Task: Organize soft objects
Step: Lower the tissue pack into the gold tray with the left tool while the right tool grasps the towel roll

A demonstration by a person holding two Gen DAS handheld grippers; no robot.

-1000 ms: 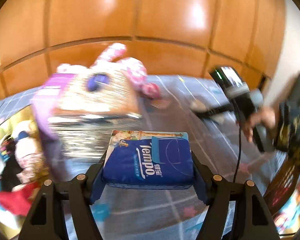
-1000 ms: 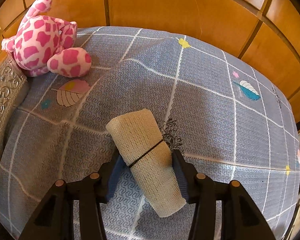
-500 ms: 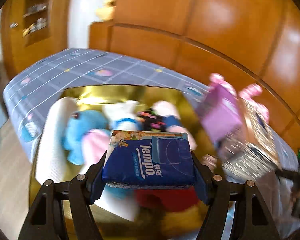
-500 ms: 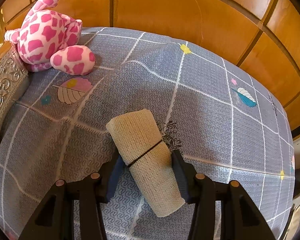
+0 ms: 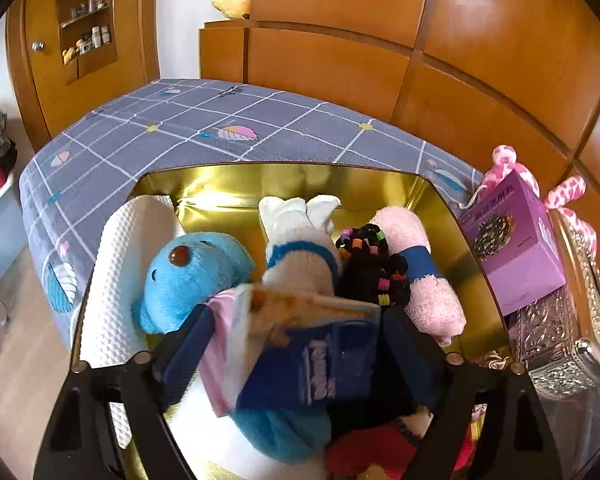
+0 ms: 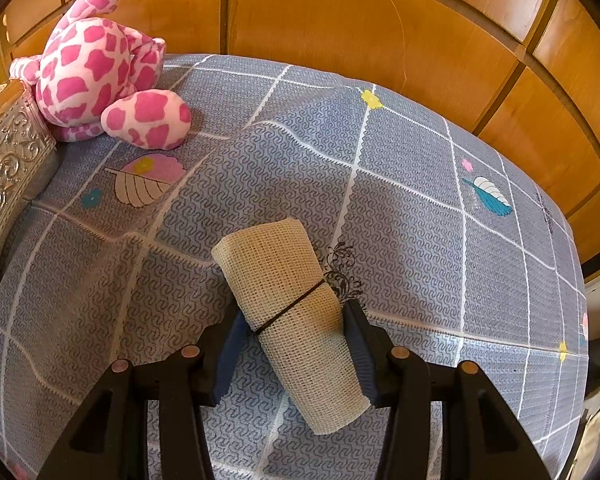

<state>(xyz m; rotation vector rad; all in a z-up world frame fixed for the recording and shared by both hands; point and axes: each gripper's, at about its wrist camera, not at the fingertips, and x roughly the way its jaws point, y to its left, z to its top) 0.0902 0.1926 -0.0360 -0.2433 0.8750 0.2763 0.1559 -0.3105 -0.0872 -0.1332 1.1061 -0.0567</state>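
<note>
1. Swung from the bedspread to above the gold box (image 5: 284,178), the left gripper (image 5: 296,354) had just spread its jaws; the tissue pack (image 5: 312,356) hung tilted and blurred between them, pads no longer pressing, apparently dropping.

2. Directly below lay a blue plush (image 5: 192,276), a white plush (image 5: 300,248) and something red (image 5: 364,456). Landing on that uneven heap, the pack risked sliding off to the side or ending on edge.

3. With the pack tipped leftward, its corner looked liable to snag the left pad and hang there rather than fall clear.

4. A white roll (image 5: 116,280) filled the box's left side; a black beaded bundle (image 5: 374,268) and a pink towel roll (image 5: 424,276) crowded the right. Little floor remained, so further items seemed likely to pile above the rim and spill.

5. On the right, a purple carton (image 5: 516,248) leaned against a silver case (image 5: 564,344) at the box's edge; a careless withdrawal might have tipped it in.

6. Over the bedspread (image 6: 400,208), the right gripper (image 6: 296,344) stayed clamped on a beige mesh roll (image 6: 292,312), gripped near its middle band. The soft mesh could have buckled or slipped out during a fast swing.

7. Farthest back, a pink spotted plush (image 6: 100,68) waited beside the case.
</note>
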